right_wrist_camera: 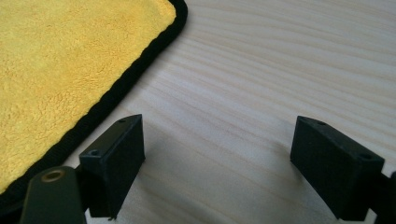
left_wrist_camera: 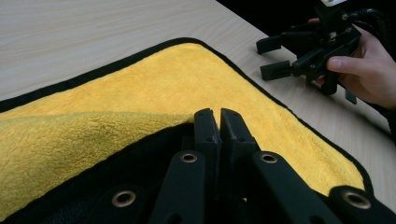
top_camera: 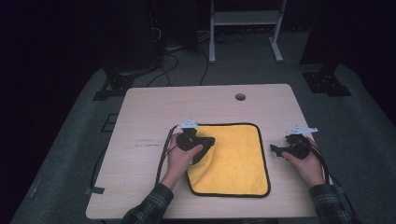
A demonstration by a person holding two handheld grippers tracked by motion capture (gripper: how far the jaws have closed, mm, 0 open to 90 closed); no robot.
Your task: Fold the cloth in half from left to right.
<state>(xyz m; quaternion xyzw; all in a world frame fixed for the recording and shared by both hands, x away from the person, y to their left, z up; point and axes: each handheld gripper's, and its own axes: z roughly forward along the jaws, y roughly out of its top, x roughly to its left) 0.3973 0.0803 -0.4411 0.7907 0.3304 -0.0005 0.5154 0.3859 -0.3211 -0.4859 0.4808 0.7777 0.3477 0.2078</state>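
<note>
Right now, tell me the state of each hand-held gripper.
Left hand-held gripper: closed, pinching the lifted edge of the yellow cloth.
Right hand-held gripper: open, holding nothing, over the bare table beside the cloth.

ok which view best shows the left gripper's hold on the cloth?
Left gripper view: the left gripper is shut on the yellow cloth and lifts its edge. High view: the hand hides the pinch. Right gripper view: flat cloth, black trim.
</note>
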